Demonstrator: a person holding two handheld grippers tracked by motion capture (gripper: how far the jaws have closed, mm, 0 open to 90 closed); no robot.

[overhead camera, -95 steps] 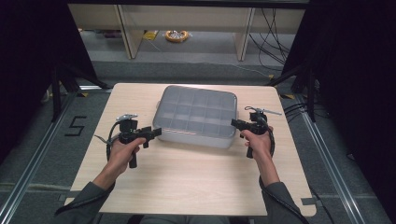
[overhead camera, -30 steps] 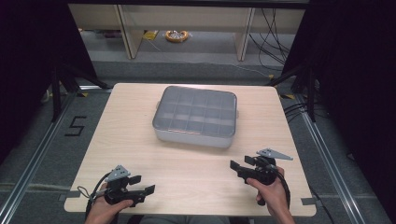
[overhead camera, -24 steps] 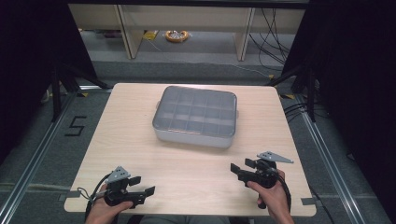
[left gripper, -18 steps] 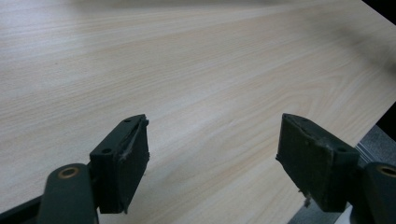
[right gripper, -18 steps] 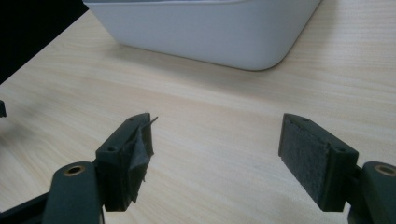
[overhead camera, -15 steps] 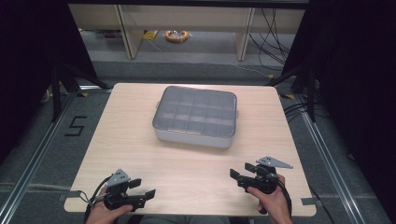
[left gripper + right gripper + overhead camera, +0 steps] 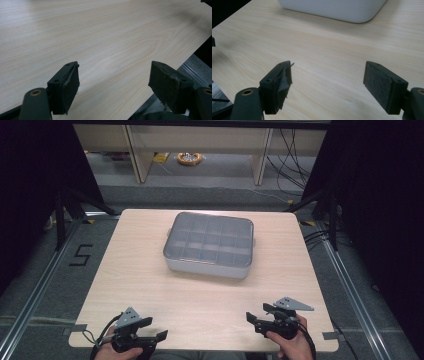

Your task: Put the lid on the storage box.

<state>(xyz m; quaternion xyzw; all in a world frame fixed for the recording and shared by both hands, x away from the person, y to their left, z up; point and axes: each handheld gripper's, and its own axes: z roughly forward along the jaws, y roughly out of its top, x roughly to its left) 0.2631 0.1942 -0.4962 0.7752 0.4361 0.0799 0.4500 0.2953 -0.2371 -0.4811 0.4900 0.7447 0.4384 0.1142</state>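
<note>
While both grippers sit low at the bottom of the high view, the box (image 7: pixel 209 245) lies in the middle of the frame, on the far half of the table (image 7: pixel 150 285), well apart from either of them. It is a pale grey, rounded, shallow box with a see-through lid, and a grid of compartments shows beneath the lid; whether anything lies in them is hard to tell from this height. In the right gripper view its white wall (image 7: pixel 332 8) runs along the top edge of the frame, resting flat on the wood.

At lower right of the high view the right gripper (image 7: pixel 252 320) is held by a hand (image 7: pixel 292 342) just inside the table's near edge, its jaws pointing toward the left of the frame. In its own view the right gripper (image 7: pixel 327 87) has its jaws spread wide, with bare wood between them and nothing pinched.

At lower left of the high view the left gripper (image 7: pixel 157 332) hangs at the table's near edge, a hand (image 7: pixel 112 352) beneath it at the bottom border. In its own view the left gripper (image 7: pixel 113 88) is likewise spread wide and holds nothing; light wood grain lies under the jaws, and the table edge cuts across the lower right of that frame with grey floor (image 7: pixel 197 65) beyond.
</note>
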